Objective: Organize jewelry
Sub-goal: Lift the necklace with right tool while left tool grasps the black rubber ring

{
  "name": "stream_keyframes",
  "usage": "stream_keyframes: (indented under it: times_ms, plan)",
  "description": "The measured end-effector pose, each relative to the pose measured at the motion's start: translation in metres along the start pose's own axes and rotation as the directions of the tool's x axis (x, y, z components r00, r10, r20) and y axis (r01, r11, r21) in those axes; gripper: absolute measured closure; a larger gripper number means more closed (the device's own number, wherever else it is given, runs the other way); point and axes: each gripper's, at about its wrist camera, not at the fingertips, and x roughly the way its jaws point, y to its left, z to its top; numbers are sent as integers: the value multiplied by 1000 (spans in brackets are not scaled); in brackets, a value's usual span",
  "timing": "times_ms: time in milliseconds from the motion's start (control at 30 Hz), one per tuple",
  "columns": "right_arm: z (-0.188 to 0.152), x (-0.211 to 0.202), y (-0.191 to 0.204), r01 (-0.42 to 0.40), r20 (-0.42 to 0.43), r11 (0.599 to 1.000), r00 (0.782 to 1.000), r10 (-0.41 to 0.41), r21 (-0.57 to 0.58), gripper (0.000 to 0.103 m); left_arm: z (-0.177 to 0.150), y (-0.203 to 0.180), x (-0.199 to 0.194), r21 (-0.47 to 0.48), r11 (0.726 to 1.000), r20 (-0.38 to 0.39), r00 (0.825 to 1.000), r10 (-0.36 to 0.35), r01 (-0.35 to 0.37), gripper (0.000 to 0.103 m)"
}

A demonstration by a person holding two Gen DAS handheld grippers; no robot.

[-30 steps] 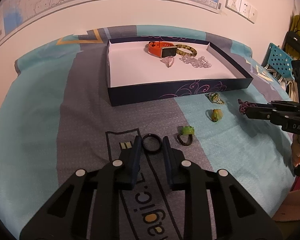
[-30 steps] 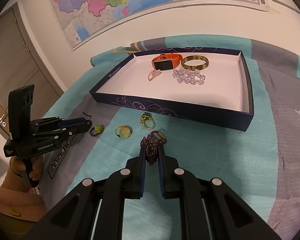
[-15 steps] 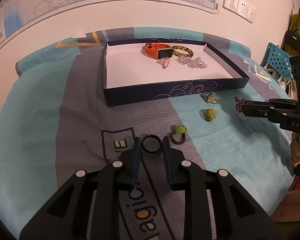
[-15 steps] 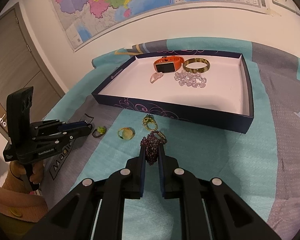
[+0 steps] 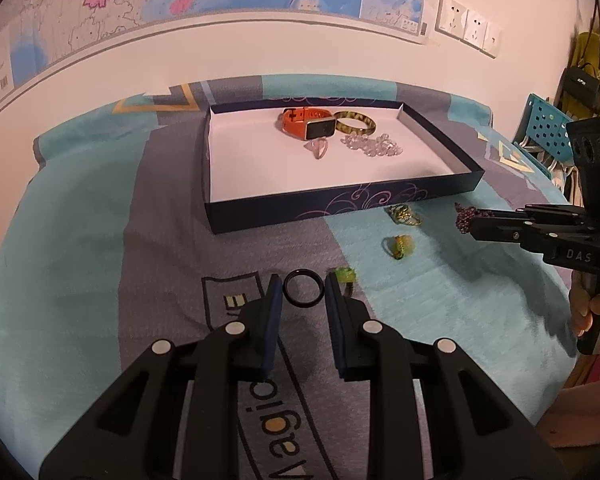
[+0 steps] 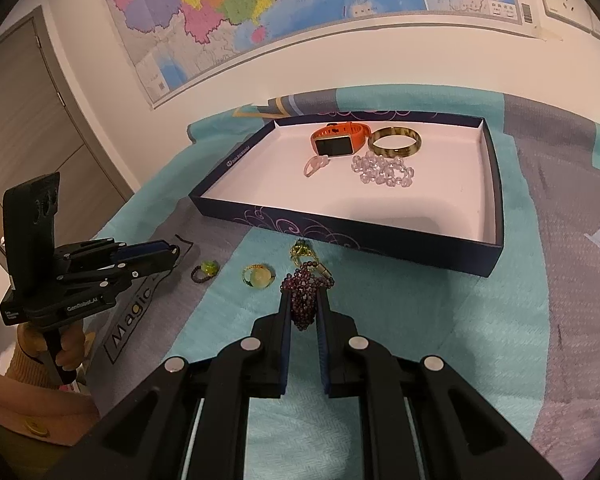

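Observation:
My left gripper is shut on a black ring and holds it above the bedspread. My right gripper is shut on a purple bead bracelet, also lifted; it also shows in the left wrist view. A dark blue tray with a white floor holds an orange watch, a brown bangle, a clear bead bracelet and a pink ring. On the bedspread before the tray lie a green-stone ring, a yellow-green ring and a gold ring.
The bed is covered in a teal and grey spread against a white wall with a map. A blue chair and hanging bags stand at the right. A door is at the left.
Both grippers have risen and drawn back a little with their items; the tray looks farther off. The loose rings on the spread have not moved.

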Motion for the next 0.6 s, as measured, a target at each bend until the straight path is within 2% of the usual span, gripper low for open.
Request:
stream_keyframes:
  times_ms: [600]
  plan:
    - [5,-7,1,0,24,1000,1000,0,-6,92,11,-10,-6,8,1000,38,999,-28,28,81]
